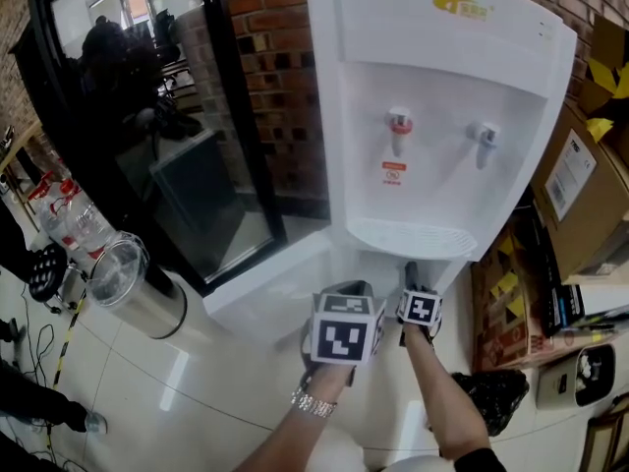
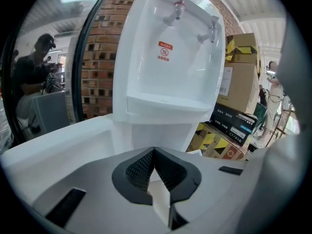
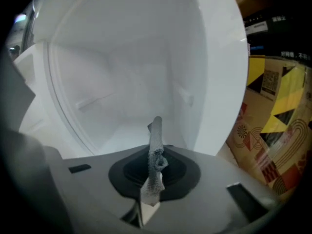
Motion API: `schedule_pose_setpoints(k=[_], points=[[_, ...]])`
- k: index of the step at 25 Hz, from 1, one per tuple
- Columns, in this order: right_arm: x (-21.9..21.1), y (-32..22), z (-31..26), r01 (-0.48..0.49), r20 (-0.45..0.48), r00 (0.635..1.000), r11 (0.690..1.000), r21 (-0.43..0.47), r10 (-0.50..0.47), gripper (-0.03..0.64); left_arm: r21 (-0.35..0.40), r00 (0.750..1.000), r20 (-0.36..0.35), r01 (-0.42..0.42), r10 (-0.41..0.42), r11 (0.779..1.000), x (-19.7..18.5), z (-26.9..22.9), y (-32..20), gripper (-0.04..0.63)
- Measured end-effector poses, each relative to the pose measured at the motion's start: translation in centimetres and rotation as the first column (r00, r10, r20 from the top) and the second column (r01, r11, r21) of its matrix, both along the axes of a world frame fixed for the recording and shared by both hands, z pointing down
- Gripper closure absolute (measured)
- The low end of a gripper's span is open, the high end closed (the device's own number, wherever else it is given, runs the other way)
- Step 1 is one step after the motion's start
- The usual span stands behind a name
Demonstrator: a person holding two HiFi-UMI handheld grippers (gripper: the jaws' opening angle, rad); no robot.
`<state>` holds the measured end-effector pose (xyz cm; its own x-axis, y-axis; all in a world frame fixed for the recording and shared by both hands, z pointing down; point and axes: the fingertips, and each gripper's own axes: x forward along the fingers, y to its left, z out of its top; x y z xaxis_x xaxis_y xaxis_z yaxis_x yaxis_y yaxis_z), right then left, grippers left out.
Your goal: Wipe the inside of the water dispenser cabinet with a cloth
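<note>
The white water dispenser (image 1: 442, 116) stands against a brick wall, its low cabinet door (image 1: 260, 288) swung open to the left. My right gripper (image 1: 411, 273) reaches toward the cabinet opening under the drip tray. It is shut on a thin grey cloth (image 3: 156, 152), which sticks up between the jaws. Ahead of the right gripper (image 3: 155, 167) lies the white cabinet interior (image 3: 131, 82). My left gripper (image 1: 344, 298) hovers just left of the right one, outside the cabinet. The left gripper (image 2: 154, 155) is shut with nothing in it and faces the dispenser front (image 2: 165, 82) and the open door (image 2: 53, 143).
A steel canister (image 1: 138, 293) with a clear lid stands on the floor at the left, before a black glass door (image 1: 147, 136). Cardboard boxes (image 1: 585, 180) crowd the dispenser's right side, and a black bag (image 1: 496, 396) lies below them.
</note>
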<state>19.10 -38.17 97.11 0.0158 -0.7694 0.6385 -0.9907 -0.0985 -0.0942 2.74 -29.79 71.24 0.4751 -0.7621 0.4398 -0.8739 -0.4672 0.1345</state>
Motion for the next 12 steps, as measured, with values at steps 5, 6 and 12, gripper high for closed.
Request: schedule_pose_setpoints(k=[5, 6, 12], points=[[-8.1, -0.7, -1.2, 0.24, 0.076, 0.966, 0.967, 0.082, -0.246, 0.595, 0.0, 1.0, 0.008, -0.011, 0.011, 1.0, 0.5, 0.0, 0.2, 0.603], [-9.5, -0.6, -1.1, 0.277, 0.082, 0.955, 0.957, 0.087, -0.284, 0.595, 0.001, 1.0, 0.011, -0.011, 0.011, 1.0, 0.4, 0.0, 0.2, 0.603], [-9.1, 0.2, 3.0, 0.266, 0.043, 0.963, 0.964, -0.028, -0.265, 0.595, 0.005, 1.0, 0.014, 0.004, -0.004, 1.0, -0.7, -0.1, 0.2, 0.603]])
